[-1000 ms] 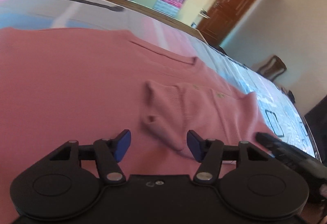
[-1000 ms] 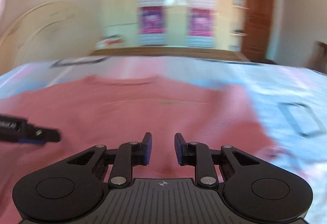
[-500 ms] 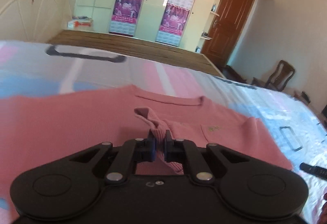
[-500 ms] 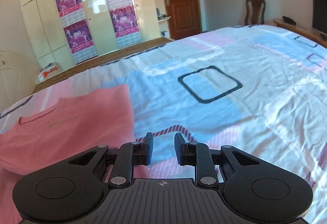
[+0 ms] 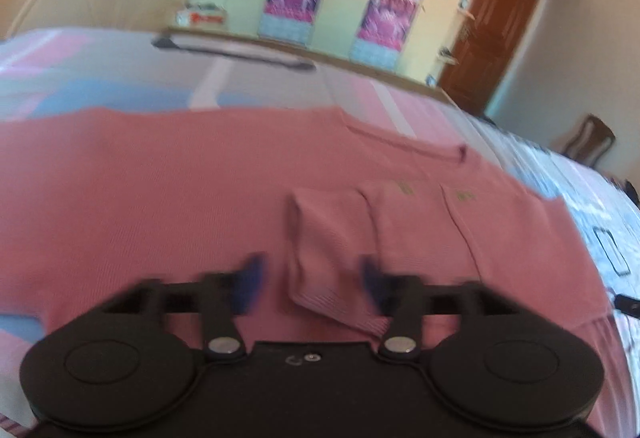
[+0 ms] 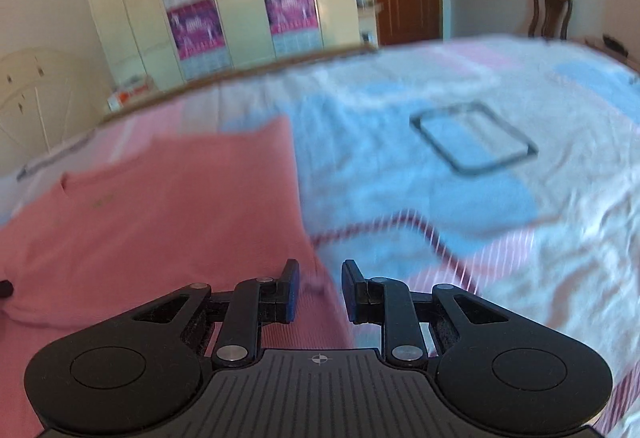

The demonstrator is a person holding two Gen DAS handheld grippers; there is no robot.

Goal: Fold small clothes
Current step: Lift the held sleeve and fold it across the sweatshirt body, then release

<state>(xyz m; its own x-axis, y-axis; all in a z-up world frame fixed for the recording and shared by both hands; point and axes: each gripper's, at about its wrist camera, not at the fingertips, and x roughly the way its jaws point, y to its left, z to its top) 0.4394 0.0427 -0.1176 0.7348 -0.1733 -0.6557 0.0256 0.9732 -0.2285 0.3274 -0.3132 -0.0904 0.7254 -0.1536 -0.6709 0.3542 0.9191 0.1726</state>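
The blue-padded fingers [image 5: 250,280] of the left gripper [image 5: 310,278] are seen spreading apart, blurred by their opening, and the ribbed cuff of a folded-in sleeve [image 5: 328,242] lies loose between them, pressed by neither pad. The right gripper [image 6: 316,290] is held with a narrow gap between its pads, and nothing is grasped there; the side edge of the pink sweater [image 6: 172,206] passes just under that gap. The sweater is spread flat, neckline away from the cameras, on a bed cover [image 6: 460,178] printed with blue, pink and white blocks and dark outlined rectangles. One sleeve is judged to have been laid across the chest already, while the body is not yet folded and the right side looks untouched, so most of the folding appears to be left. The garment is a fine-ribbed knit, soft and limp, with a flat band collar and a small greenish mark on the chest; creases would be taken readily. The cover beneath is thin and slightly wrinkled, and it could be dragged along with the cloth.
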